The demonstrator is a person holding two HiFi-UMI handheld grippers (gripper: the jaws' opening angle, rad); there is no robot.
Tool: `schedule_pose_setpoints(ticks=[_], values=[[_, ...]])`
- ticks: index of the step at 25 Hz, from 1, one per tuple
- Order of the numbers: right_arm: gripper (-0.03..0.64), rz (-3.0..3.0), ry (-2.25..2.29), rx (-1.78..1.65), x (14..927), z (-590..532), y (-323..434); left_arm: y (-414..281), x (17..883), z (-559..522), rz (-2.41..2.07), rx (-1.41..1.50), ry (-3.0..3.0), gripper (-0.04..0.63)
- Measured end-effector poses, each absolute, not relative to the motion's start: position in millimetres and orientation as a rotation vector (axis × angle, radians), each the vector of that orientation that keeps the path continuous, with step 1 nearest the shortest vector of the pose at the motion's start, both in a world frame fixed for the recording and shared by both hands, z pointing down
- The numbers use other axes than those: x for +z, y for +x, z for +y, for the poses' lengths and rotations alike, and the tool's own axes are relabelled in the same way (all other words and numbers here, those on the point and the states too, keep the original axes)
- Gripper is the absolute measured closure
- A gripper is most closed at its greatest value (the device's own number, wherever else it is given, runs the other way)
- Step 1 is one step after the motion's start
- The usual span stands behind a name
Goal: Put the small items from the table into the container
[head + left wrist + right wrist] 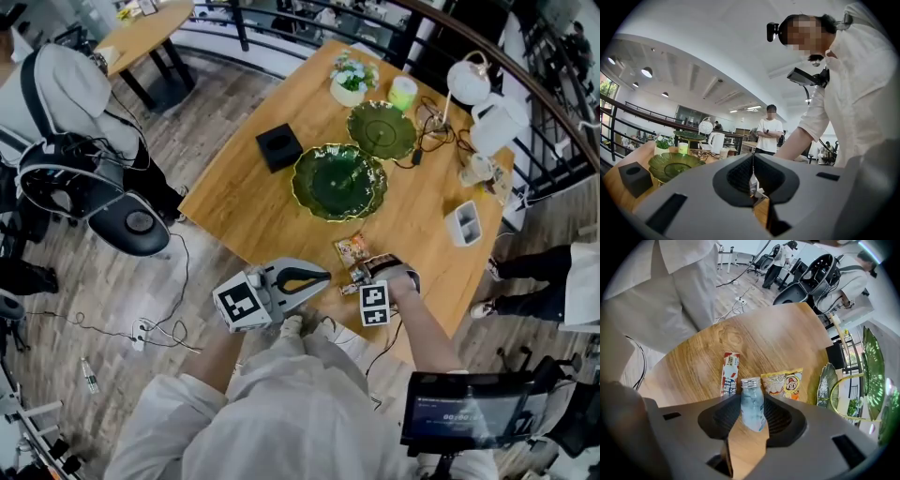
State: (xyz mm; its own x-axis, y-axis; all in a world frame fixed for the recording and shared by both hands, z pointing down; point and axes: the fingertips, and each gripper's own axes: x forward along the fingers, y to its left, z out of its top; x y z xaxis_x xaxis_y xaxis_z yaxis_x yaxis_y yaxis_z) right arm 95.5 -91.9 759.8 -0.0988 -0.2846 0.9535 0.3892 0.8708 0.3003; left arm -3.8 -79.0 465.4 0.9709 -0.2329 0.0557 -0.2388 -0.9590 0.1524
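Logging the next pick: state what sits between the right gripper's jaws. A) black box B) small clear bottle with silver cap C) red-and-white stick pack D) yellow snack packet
B: the right gripper view shows the small clear bottle between the pads of the right gripper; the yellow snack packet and red-and-white stick pack lie beyond it on the table.

Bottle [752,401] on table [787,343], stick pack [730,373] and snack packet [785,383] behind it

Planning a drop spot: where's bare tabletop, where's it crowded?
Free: bare wood between the black box, the big green dish and the left edge of the table; also between that dish and the white tray. Crowded: far corner by the kettle, and around the snack packet.
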Motion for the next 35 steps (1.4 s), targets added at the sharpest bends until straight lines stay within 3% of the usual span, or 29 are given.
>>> schedule_pose_setpoints(ticks=[22, 35], values=[[0.460, -1.385, -0.221, -0.641, 775, -101, 87, -7, 469, -79, -0.351, 0.072, 2.950, 0.586], [0.454, -1.651, 0.166, -0.397, 751, -113, 93, -3, 468, -81, -0.332, 0.065, 2.951, 0.586]])
